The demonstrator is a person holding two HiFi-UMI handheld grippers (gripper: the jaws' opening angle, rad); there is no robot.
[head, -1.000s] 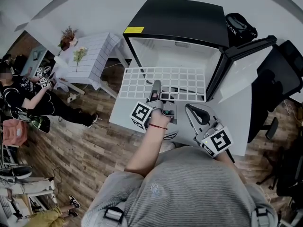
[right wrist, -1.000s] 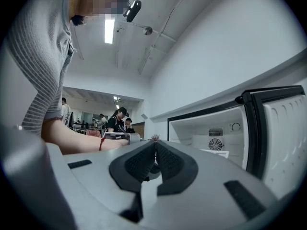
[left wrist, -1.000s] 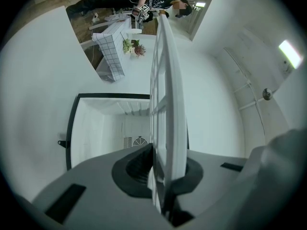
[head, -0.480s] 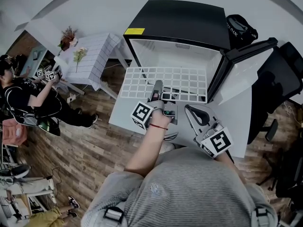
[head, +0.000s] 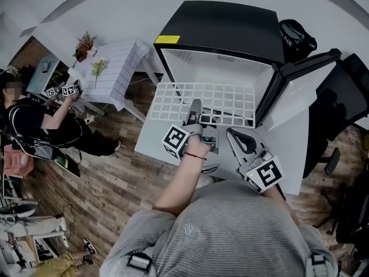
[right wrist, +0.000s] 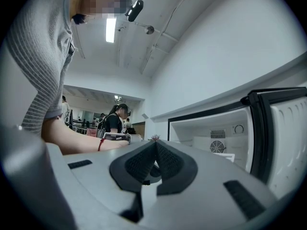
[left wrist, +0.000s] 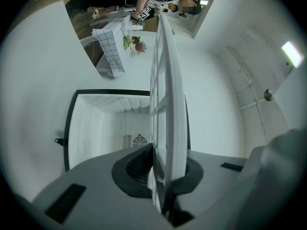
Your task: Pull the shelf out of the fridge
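Observation:
A white grid shelf [head: 173, 100] sticks most of the way out of the open black fridge [head: 219, 25], lying level in front of its white inside. My left gripper [head: 195, 105] is shut on the shelf's near edge. In the left gripper view the shelf [left wrist: 165, 95] stands edge-on between the jaws of the left gripper [left wrist: 160, 176], with the fridge's inside [left wrist: 110, 123] behind. My right gripper [head: 232, 134] hovers just right of the left hand, shut and holding nothing. In the right gripper view the right gripper [right wrist: 154, 163] shows its pads touching, and the fridge [right wrist: 218, 138] is ahead at the right.
The fridge door [head: 300, 79] hangs open at the right. The fridge stands on a white table [head: 288, 149]. A small white tiled table [head: 118, 68] with flowers is at the left, a black bag [head: 297, 36] and a black chair [head: 340, 97] at the right. A seated person [head: 34, 120] is far left.
Both grippers and the shelf keep their places. The seated person at the far left has shifted their arms.

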